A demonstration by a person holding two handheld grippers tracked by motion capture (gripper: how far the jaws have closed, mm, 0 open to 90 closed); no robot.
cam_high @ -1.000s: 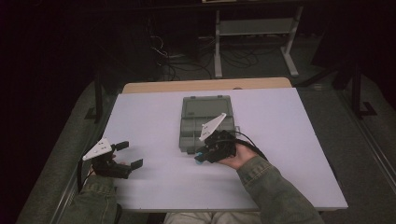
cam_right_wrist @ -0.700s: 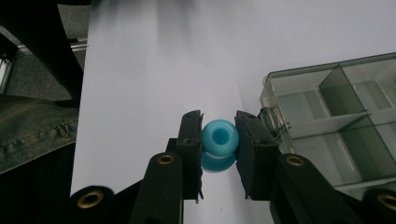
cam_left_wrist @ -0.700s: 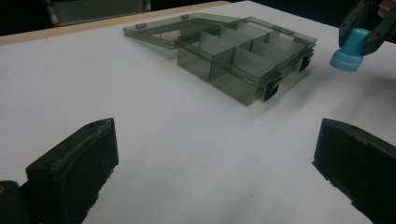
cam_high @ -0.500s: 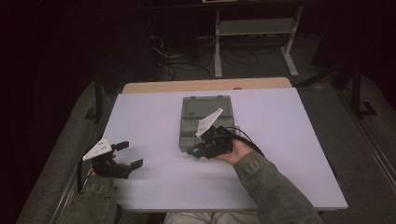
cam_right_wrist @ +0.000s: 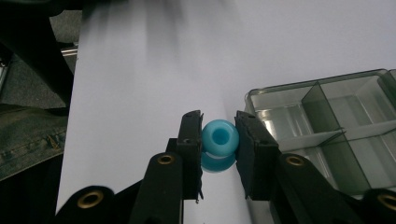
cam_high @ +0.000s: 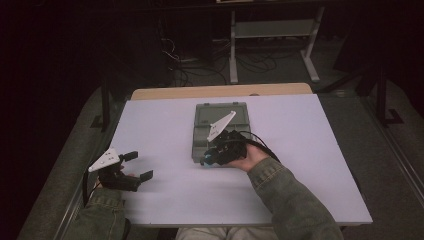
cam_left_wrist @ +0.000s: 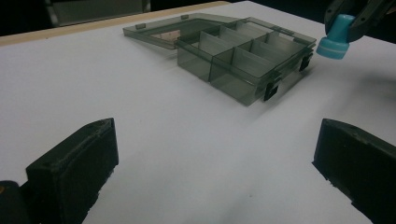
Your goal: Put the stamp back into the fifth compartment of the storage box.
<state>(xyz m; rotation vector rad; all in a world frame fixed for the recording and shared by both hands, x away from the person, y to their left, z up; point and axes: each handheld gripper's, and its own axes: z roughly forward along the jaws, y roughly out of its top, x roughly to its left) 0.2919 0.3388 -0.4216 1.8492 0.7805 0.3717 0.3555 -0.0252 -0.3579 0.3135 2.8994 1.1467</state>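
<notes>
In the right gripper view the right gripper (cam_right_wrist: pixel 219 140) has its two black jaws clamped on a small blue spool-shaped cap (cam_right_wrist: pixel 219 139), its hollow end facing the camera, held just above the white table (cam_right_wrist: pixel 140 70) beside the near corner of the clear smoky plastic organizer box (cam_right_wrist: pixel 327 126); the high view gives only a blue speck there. The left gripper view shows the left gripper (cam_left_wrist: pixel 215 163) with its jaws spread wide apart and bare tabletop between them, and it shows the box from the side: thin straight dividers, empty compartments, dark latches on the front wall, and the lid (cam_left_wrist: pixel 163 30) lying open flat behind. From above, the left gripper (cam_high: pixel 131 165) sits at the table's near left edge, well apart from the box (cam_high: pixel 220 117). Beyond the matte tabletop a wooden strip (cam_high: pixel 220 91) runs, then a dark room with cables (cam_high: pixel 195 70) and a metal stand (cam_high: pixel 272 35).
</notes>
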